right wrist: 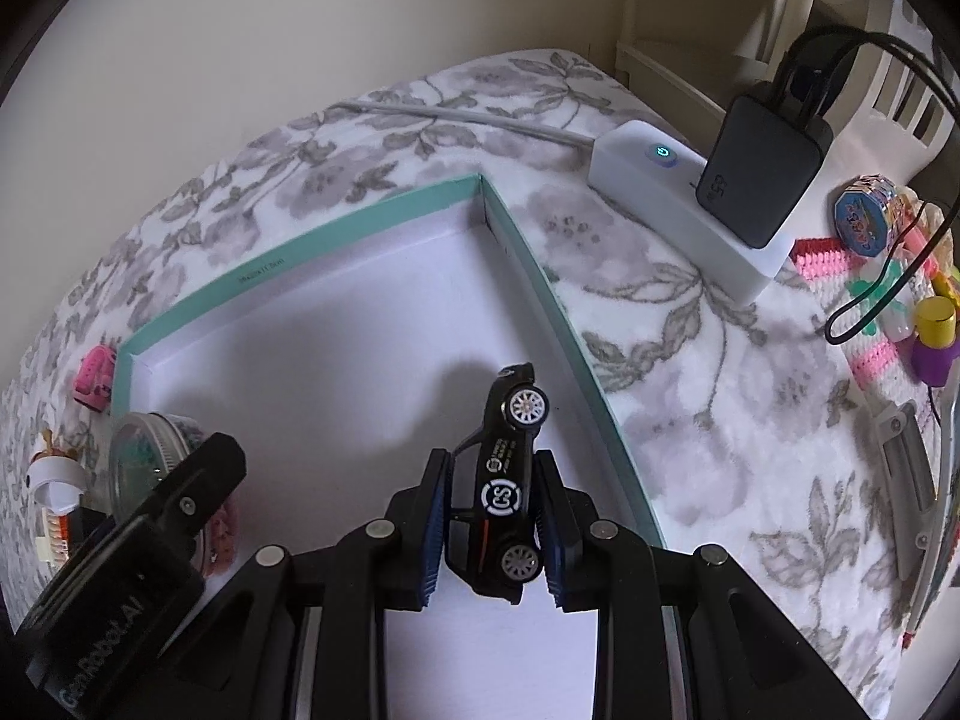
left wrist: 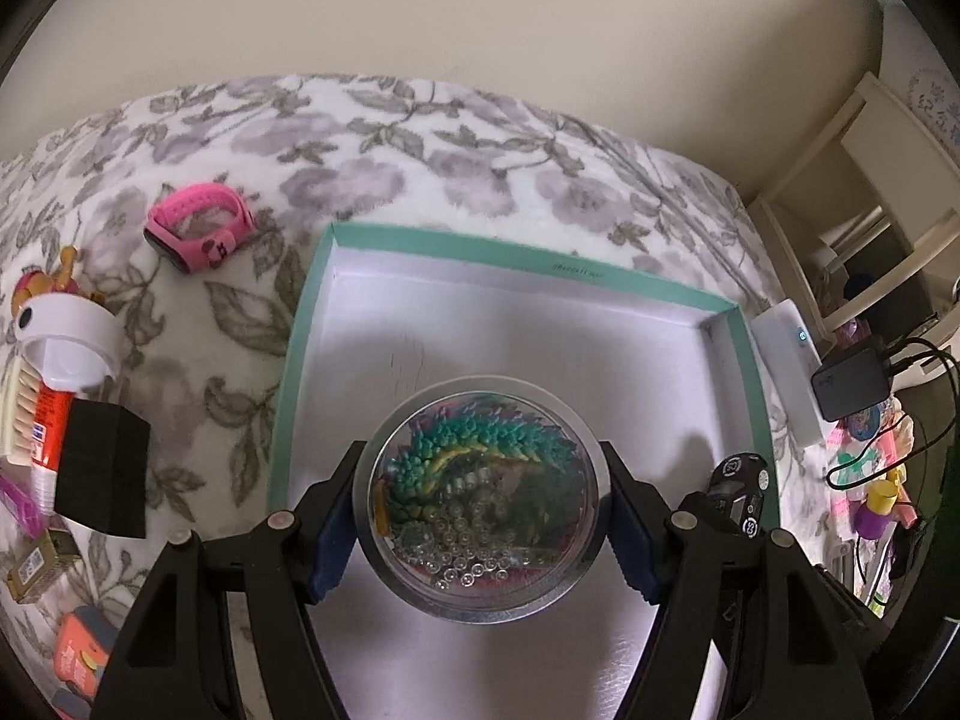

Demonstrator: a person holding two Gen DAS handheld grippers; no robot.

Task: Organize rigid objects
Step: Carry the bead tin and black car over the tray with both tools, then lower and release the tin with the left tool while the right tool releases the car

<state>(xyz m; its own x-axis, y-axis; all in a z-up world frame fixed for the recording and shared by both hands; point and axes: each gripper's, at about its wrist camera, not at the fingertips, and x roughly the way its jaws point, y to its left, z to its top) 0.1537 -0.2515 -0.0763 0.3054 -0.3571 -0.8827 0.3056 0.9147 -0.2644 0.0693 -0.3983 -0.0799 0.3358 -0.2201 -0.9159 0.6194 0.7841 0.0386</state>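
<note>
The left hand-held gripper (left wrist: 480, 516) is clamped on a round clear-lidded tin (left wrist: 477, 495) holding a coiled green toy and small clear beads; it is held over the white floor of the teal-rimmed box (left wrist: 420, 243), which lies on a floral blanket (left wrist: 360, 138). The right hand-held gripper (right wrist: 493, 531) is closed tight on a black toy car (right wrist: 504, 480), gripped across its roof and underside so that its wheels face sideways, nose pointing away — also over the box, close to the right wall.

The step in hand is judged to be the setting down of both items inside the box. The tin is best lowered level until its base is felt to rest, then released by a clean widening of the jaws, so that it is not dragged. The car should be tipped onto its wheels before release — let go on its side, it may topple or roll against the wall. A gap should be kept between the two grippers. A pink watch (left wrist: 198, 225) and other items remain on the blanket outside the box.
</note>
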